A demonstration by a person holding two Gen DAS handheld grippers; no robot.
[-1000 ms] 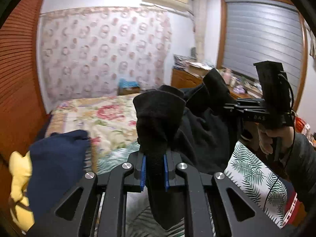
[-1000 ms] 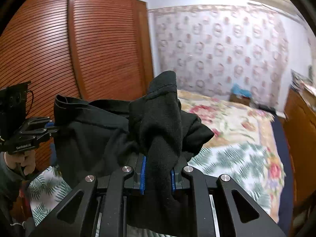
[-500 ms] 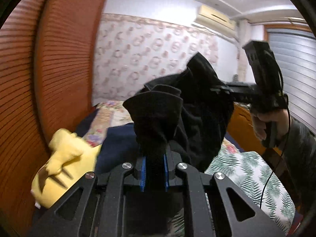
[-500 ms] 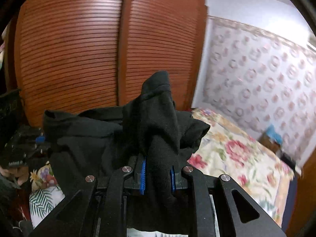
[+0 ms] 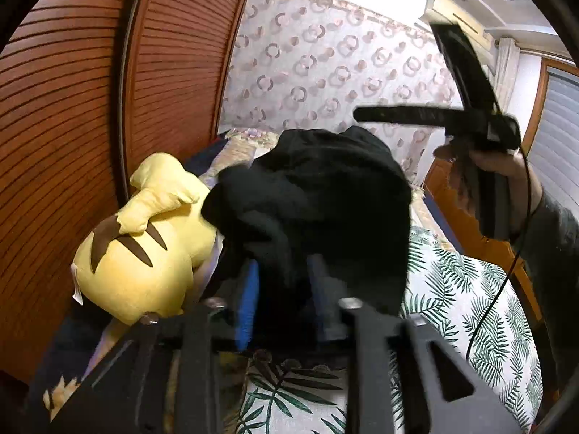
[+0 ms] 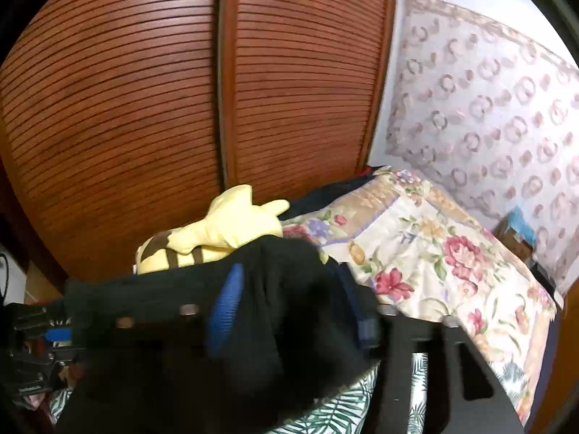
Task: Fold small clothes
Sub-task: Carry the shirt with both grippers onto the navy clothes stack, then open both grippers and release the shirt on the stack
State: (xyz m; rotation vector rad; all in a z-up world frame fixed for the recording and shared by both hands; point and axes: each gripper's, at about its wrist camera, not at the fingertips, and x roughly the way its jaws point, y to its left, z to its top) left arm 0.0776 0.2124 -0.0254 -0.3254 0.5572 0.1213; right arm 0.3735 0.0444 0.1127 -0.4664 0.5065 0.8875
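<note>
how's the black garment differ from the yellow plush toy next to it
The black garment is dark, limp and crumpled, draped between the left gripper's parted fingers; the yellow plush toy is bright, stuffed and brown-striped, lying untouched by the wooden wardrobe. Both are soft fabric, on the bed's wardrobe side.

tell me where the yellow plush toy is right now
In the left wrist view the yellow plush toy lies at the left, against the wooden wardrobe, beside the black garment.

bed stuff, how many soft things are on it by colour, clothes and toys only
black garment: 1
yellow plush toy: 1
dark blue cloth, only partly in view, beside the toy: 1
total: 3
</note>
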